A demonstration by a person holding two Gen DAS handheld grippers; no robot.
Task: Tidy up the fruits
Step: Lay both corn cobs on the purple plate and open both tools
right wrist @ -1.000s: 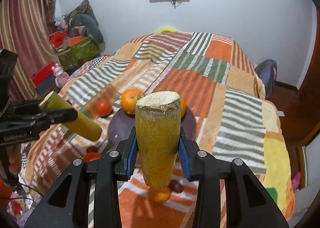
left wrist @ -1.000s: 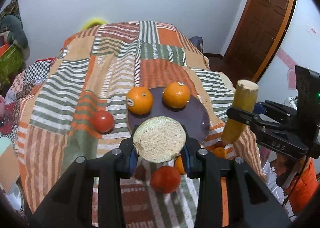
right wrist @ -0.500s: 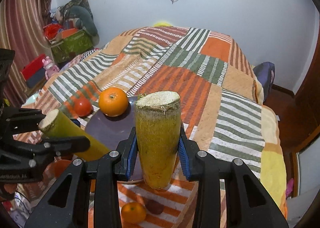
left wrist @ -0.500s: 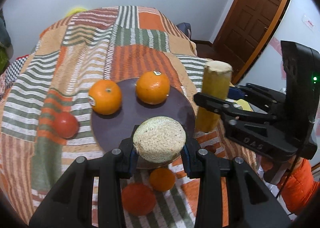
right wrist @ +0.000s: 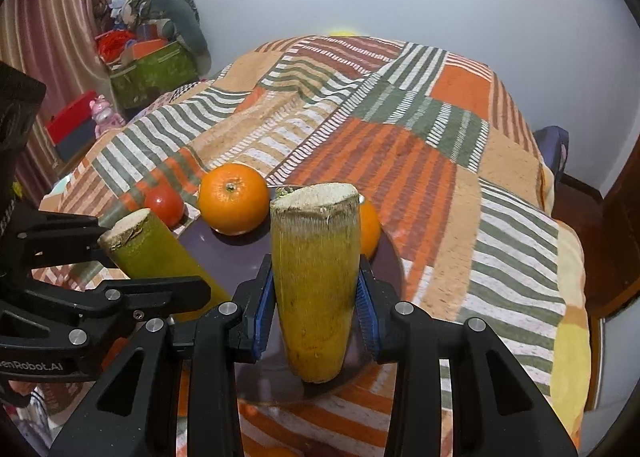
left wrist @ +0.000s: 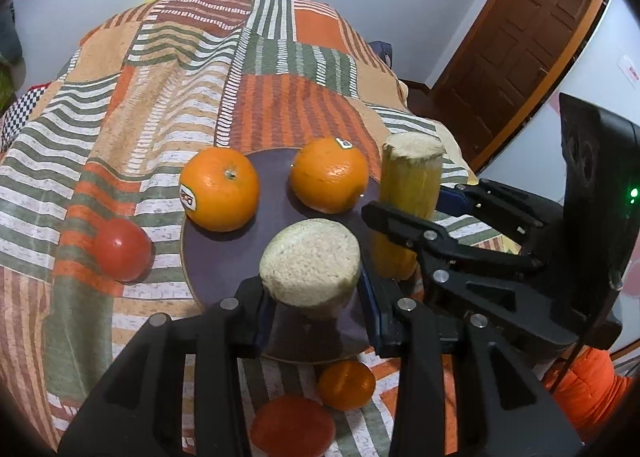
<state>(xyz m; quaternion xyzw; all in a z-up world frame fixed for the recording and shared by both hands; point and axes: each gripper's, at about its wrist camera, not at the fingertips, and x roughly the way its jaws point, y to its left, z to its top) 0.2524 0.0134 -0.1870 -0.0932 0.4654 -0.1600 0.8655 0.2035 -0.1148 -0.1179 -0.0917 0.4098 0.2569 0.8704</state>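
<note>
A dark purple plate (left wrist: 276,245) lies on the striped bedspread with two oranges (left wrist: 219,189) (left wrist: 329,175) on its far half. My left gripper (left wrist: 316,311) is shut on a greenish sugarcane piece (left wrist: 310,267), held over the plate's near edge; that piece also shows in the right wrist view (right wrist: 160,257). My right gripper (right wrist: 316,313) is shut on a yellow sugarcane piece (right wrist: 316,277), upright over the plate's right side; it also shows in the left wrist view (left wrist: 408,193). The plate (right wrist: 240,261) shows there too.
A red tomato (left wrist: 122,249) lies left of the plate. A small orange (left wrist: 347,384) and another tomato (left wrist: 292,427) lie on the bedspread near me. A wooden door (left wrist: 516,57) stands at right. Boxes and toys (right wrist: 152,65) sit left of the bed.
Both grippers have moved forward and down over the plate with their sugarcane pieces. The right gripper has come closer beside the left one.
</note>
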